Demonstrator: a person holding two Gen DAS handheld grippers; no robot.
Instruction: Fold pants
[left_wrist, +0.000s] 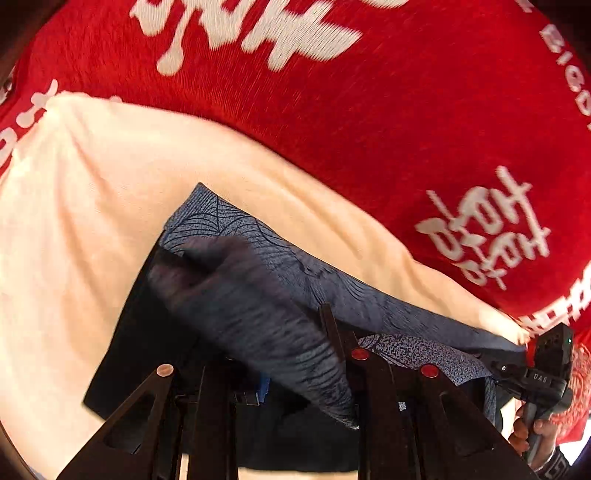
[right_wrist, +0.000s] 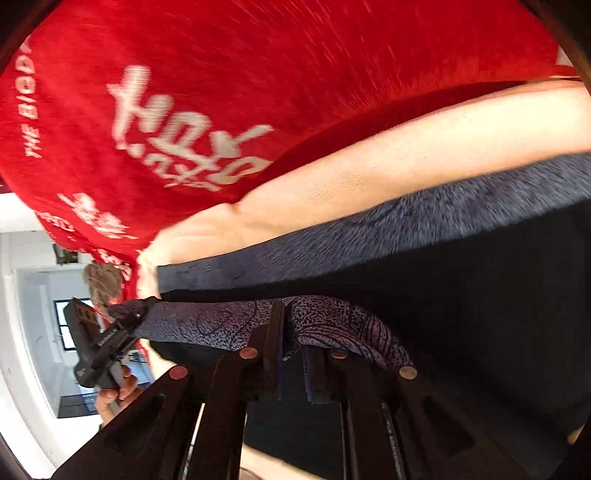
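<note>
The pants are blue-grey with a dark line print and are lifted up, close against the person's red shirt. My left gripper is shut on a bunched edge of the pants. My right gripper is shut on the printed edge of the pants, which stretches from it to the left gripper seen at the left of the right wrist view. The right gripper shows at the right edge of the left wrist view, holding the other end of the fabric.
The person's red shirt with white lettering and cream trousers fill both views. A white room with a dark window shows at the far left of the right wrist view.
</note>
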